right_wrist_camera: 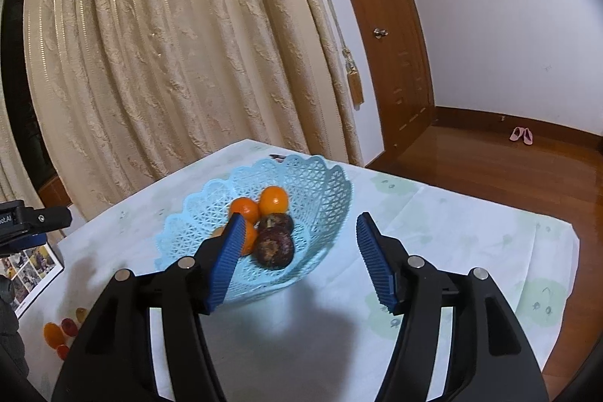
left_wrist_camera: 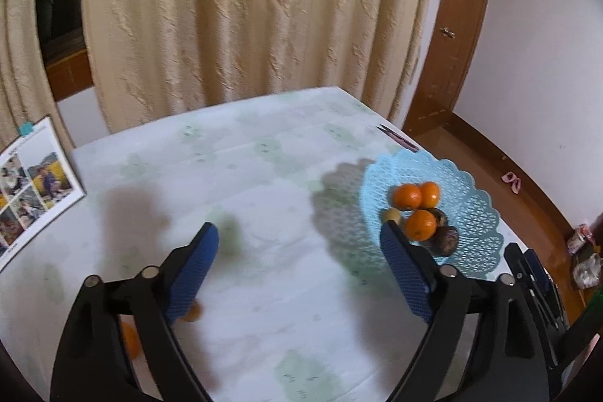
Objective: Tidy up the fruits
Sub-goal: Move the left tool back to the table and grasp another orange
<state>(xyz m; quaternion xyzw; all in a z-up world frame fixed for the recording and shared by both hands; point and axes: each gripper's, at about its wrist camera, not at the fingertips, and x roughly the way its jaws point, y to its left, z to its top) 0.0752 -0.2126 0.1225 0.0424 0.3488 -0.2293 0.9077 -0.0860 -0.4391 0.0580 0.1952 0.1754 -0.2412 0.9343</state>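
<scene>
A light blue lattice basket (left_wrist_camera: 471, 213) (right_wrist_camera: 320, 183) stands on the table's right side. It holds three oranges (left_wrist_camera: 407, 195) (right_wrist_camera: 273, 200), two dark brown fruits (left_wrist_camera: 446, 240) (right_wrist_camera: 274, 247) and a small yellowish fruit (left_wrist_camera: 391, 214). My left gripper (left_wrist_camera: 299, 247) is open and empty above the tablecloth, left of the basket. My right gripper (right_wrist_camera: 301, 232) is open and empty, just above the basket's near side. Loose fruits lie on the table: an orange (left_wrist_camera: 130, 340) (right_wrist_camera: 52, 332), another small orange fruit (left_wrist_camera: 192, 313), and small red fruits (right_wrist_camera: 68, 324).
The table has a white cloth with pale green prints (left_wrist_camera: 264, 176) (right_wrist_camera: 433, 251). A photo calendar (left_wrist_camera: 30, 183) (right_wrist_camera: 26, 270) lies at its left edge. Cream curtains (left_wrist_camera: 245, 6) hang behind. A wooden door (right_wrist_camera: 384, 25) and wood floor (right_wrist_camera: 508, 176) lie to the right.
</scene>
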